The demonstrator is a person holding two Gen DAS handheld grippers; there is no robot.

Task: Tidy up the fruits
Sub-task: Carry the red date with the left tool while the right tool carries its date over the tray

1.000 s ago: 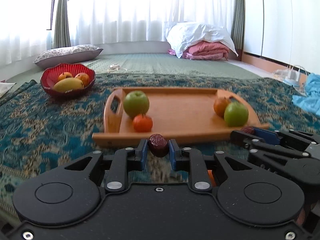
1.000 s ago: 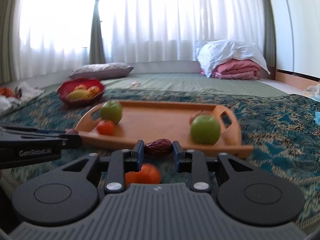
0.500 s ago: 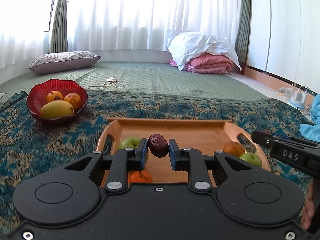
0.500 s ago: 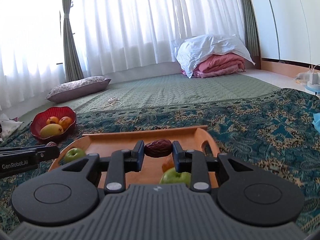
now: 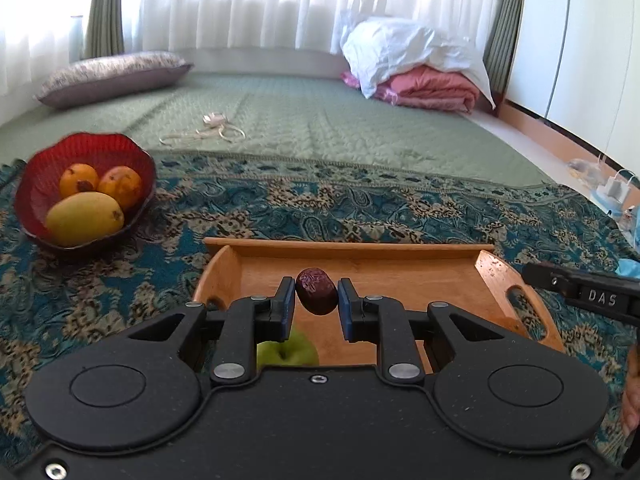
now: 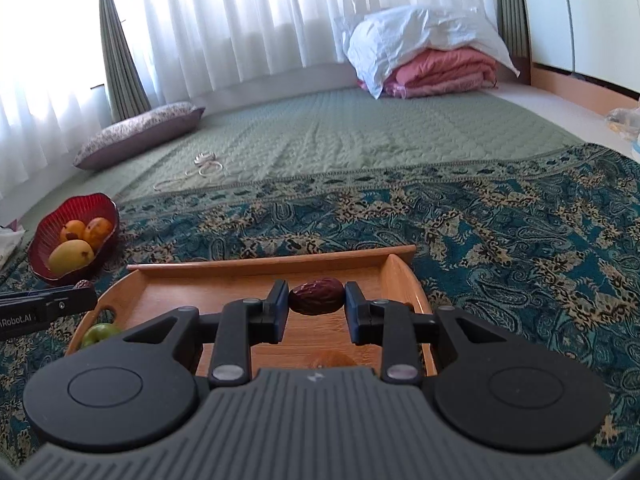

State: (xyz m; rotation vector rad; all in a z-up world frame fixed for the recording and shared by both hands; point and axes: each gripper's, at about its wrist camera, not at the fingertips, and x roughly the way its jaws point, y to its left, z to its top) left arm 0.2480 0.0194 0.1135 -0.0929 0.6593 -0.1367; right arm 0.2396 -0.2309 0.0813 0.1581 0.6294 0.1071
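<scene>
Your left gripper point(image 5: 316, 297) is closed on a dark red date point(image 5: 315, 290), pinched upright between the two blue-padded fingers point(image 5: 286, 302) with both pads touching its sides; the gap is only as wide as the fruit itself; the date hangs in the air above the wooden tray point(image 5: 420, 258), over its near left part; a green apple point(image 5: 289, 349) lies on the tray just under that gripper, half hidden by its body. Your right gripper point(image 6: 316, 297) likewise grips a second date point(image 6: 317, 296), this one lying sideways between the fingers point(image 6: 354, 306), held above the right half of the same tray point(image 6: 272, 264); an orange fruit point(image 6: 330, 359) shows blurred on the tray beneath it, and a green apple point(image 6: 98, 332) sits near the tray's left handle. The tray rests on a blue patterned rug point(image 5: 360, 208); well off to the left on that rug stands a red bowl point(image 5: 48, 156) with a mango point(image 5: 85, 218) in front and two oranges point(image 5: 119, 185) behind it; from the left camera the tip of your right gripper shows at the right edge, beside the tray's right handle; past the rug lies a green quilted mat point(image 5: 320, 120) with a grey pillow point(image 5: 112, 72) and folded pink bedding point(image 5: 432, 88).
</scene>
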